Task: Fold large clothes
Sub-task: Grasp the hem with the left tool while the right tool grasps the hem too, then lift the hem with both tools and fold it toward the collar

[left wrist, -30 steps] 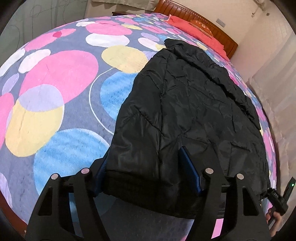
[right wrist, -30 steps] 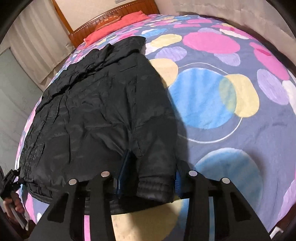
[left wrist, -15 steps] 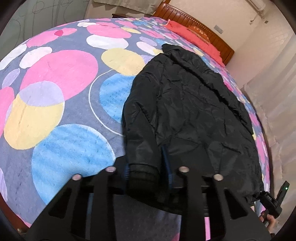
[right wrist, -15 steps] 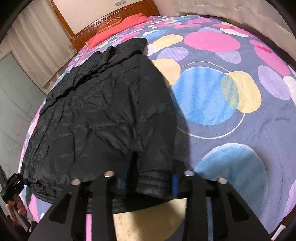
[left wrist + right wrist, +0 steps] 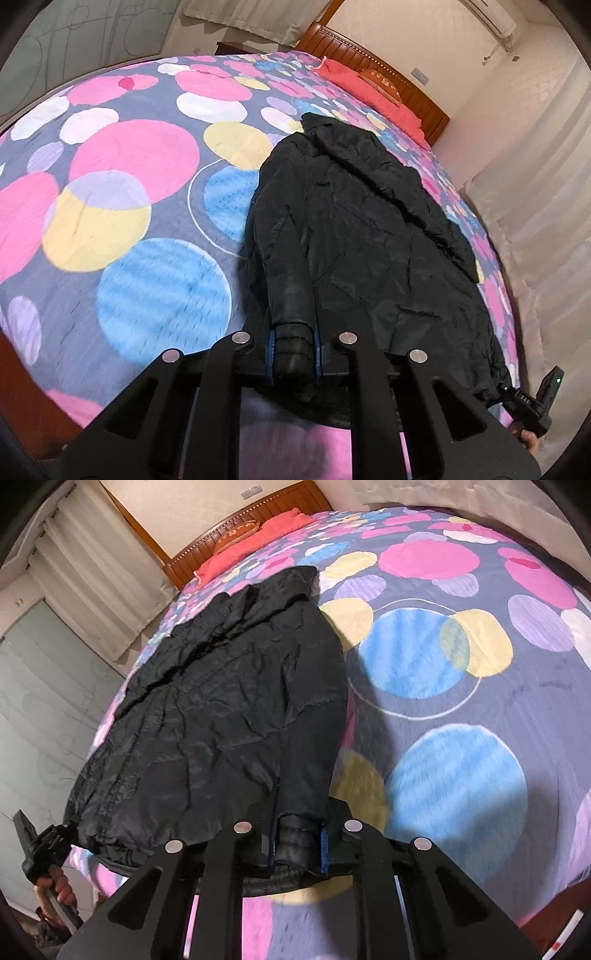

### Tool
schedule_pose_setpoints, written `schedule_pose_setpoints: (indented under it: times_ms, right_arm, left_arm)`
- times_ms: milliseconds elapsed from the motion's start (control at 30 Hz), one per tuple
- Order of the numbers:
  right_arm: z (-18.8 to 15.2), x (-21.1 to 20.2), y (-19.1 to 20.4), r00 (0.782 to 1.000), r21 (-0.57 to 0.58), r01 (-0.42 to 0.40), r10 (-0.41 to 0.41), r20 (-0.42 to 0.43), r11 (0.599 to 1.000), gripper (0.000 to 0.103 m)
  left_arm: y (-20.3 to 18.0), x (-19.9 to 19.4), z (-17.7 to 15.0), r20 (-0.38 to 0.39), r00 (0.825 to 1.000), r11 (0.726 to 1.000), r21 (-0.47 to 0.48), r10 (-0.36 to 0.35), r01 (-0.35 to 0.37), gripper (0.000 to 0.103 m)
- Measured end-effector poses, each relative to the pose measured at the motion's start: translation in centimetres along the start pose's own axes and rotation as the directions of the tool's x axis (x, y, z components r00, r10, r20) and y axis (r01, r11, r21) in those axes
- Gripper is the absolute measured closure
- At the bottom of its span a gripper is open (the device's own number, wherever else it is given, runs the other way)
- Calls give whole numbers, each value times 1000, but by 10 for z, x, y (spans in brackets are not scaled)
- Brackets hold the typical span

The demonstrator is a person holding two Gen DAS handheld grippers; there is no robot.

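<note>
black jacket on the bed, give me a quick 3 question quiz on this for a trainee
1. True or false: the left gripper is shut on a cuff of the black jacket.
2. Multiple choice: the jacket's collar end points toward A) the wooden headboard, B) the glass door, C) the person.
3. Fill in: the right gripper is shut on the jacket's ____.

Key: 1 true; 2 A; 3 cuff
</note>
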State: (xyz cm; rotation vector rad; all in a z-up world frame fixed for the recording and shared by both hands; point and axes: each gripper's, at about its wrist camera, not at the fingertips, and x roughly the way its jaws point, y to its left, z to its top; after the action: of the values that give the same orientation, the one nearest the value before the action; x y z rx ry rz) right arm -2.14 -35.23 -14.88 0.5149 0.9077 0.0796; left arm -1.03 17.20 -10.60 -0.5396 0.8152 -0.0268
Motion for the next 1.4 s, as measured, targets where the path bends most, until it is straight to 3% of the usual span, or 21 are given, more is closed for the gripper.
schedule_pose_setpoints:
  times_ms: [133,267,433,667,867,1000,1133,1400]
  right_arm:
    - [9,-13,3,996,31,-89,89,18,996,89]
    - [33,-21,16,975,45,-217,214,53,975,90]
    - [75,-19,39,947,21,-312,309,90,950,90]
    - [143,-4,61,919,-7,-364,361,157,931,90]
    - [218,26,70,908,5,-359,348,234,933,90]
    - [267,57,71,917,36,-330,312,247,943,90]
    - [313,109,67,944,86,-274,250,217,958,90]
    - [351,211,40,987,172,-134,115,116,976,90]
  left_arm:
    - [-9,-16,15,32,998,998,-18,-56,57,90]
    - [-29,-29,38,80,992,995,21,-102,101,91]
    - [-51,-27,72,112,983,988,67,-143,136,91]
    - [-88,1,135,158,976,983,131,-152,132,91]
    - [-104,49,203,181,977,988,129,-109,87,91]
    - [-114,95,248,165,984,991,121,-73,54,91]
    - [-121,147,281,134,991,992,124,-22,5,91]
    - [-111,265,315,40,994,987,119,102,-106,91]
